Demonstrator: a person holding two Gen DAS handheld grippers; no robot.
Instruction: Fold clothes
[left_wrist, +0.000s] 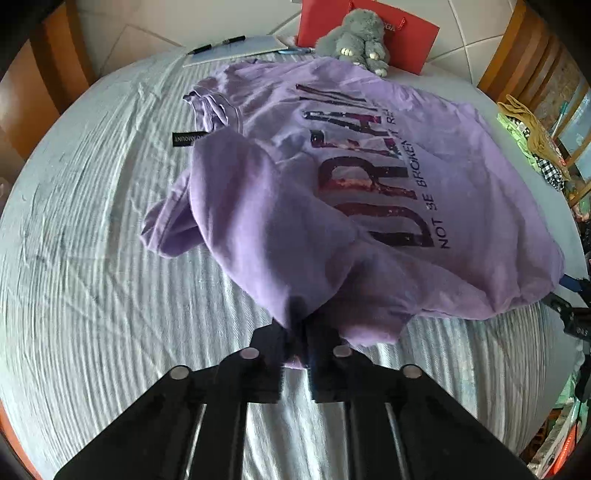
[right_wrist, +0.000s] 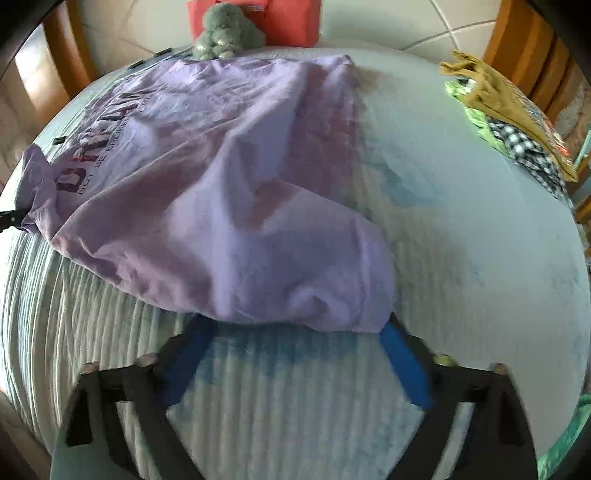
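A purple T-shirt (left_wrist: 369, 177) with dark lettering lies on the round table covered in a pale ribbed cloth (left_wrist: 92, 258). My left gripper (left_wrist: 297, 328) is shut on the shirt's near hem corner and lifts it slightly. In the right wrist view the same shirt (right_wrist: 221, 192) lies bunched. My right gripper (right_wrist: 295, 328) is open, its blue-padded fingers (right_wrist: 404, 354) wide apart, with the shirt's near edge draped between their tips. The right gripper also shows at the left wrist view's right edge (left_wrist: 569, 310).
A grey plush toy (left_wrist: 354, 37) and a red bag (left_wrist: 406, 33) stand at the table's far edge, beside a notepad with pens (left_wrist: 236, 48). A pile of clothes (right_wrist: 509, 122) lies at the right rim. Wooden chairs (left_wrist: 517, 55) surround the table.
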